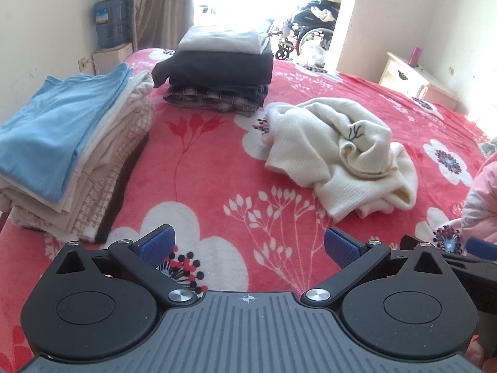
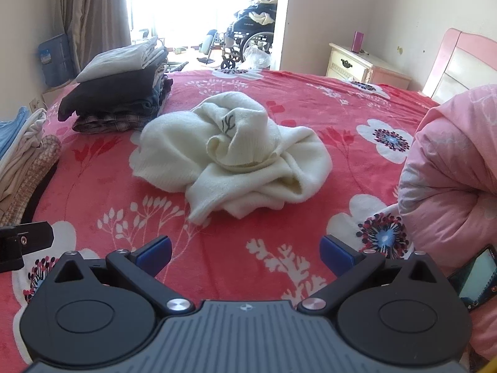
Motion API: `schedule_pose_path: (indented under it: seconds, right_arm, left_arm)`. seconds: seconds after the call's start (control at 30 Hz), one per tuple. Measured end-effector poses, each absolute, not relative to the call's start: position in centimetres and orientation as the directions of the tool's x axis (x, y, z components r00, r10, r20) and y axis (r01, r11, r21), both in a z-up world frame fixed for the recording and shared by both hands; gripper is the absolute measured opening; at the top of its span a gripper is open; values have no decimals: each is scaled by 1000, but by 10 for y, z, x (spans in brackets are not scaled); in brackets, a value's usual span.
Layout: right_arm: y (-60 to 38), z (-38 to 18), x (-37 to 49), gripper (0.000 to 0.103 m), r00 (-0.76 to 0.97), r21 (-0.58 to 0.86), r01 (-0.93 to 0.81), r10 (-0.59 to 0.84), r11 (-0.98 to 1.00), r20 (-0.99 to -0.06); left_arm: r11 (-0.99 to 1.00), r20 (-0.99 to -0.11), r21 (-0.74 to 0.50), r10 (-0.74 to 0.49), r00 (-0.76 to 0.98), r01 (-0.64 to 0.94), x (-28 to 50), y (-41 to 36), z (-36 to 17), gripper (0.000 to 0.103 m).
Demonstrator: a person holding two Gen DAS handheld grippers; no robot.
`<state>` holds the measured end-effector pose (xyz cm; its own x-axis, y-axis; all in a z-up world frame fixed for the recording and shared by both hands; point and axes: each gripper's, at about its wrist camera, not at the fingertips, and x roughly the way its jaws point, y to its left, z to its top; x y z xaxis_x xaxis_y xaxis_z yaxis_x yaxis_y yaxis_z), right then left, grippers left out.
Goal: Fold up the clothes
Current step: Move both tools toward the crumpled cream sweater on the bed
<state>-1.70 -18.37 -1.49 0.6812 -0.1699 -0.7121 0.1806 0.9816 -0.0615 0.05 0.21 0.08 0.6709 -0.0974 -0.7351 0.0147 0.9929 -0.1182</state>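
Note:
A crumpled cream sweater [image 1: 338, 155] [image 2: 236, 158] lies in a heap on the red floral bedspread [image 1: 202, 161] [image 2: 310, 118]. My left gripper [image 1: 250, 247] hovers open over the bedspread, short of the sweater and to its left, nothing between its blue pads. My right gripper [image 2: 245, 253] is open too, directly in front of the sweater with a stretch of bedspread between. A folded pile topped by a light blue garment [image 1: 59, 130] [image 2: 12, 130] sits at the left. A second folded pile, dark with a white piece on top [image 1: 217, 68] [image 2: 121, 90], stands behind.
A rolled pink quilt [image 2: 450, 180] [image 1: 481, 205] bulks at the right edge of the bed. A phone [image 2: 475, 279] lies beside it. A pale nightstand [image 2: 363, 62] [image 1: 413, 77] and a wheelchair [image 2: 248, 43] [image 1: 304, 34] stand beyond the bed. A blue water jug [image 1: 111, 21] is at the back left.

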Motion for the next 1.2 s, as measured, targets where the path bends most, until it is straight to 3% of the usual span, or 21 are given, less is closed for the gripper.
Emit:
schedule_pose_path:
  seconds: [0.47, 0.77, 1.2]
  right_arm:
    - [-183, 9, -32, 103, 706, -40, 210, -180, 977, -686]
    - [-180, 15, -35, 103, 708, -56, 212, -193, 976, -680]
    - [-181, 13, -34, 103, 705, -81, 203, -203, 976, -679]
  left_arm:
    - [970, -745, -243, -205, 635, 27, -16, 27, 10, 103]
    - [991, -716, -135, -110, 690, 18, -26, 22, 15, 103]
    - [995, -705, -95, -91, 703, 33, -24, 24, 13, 103]
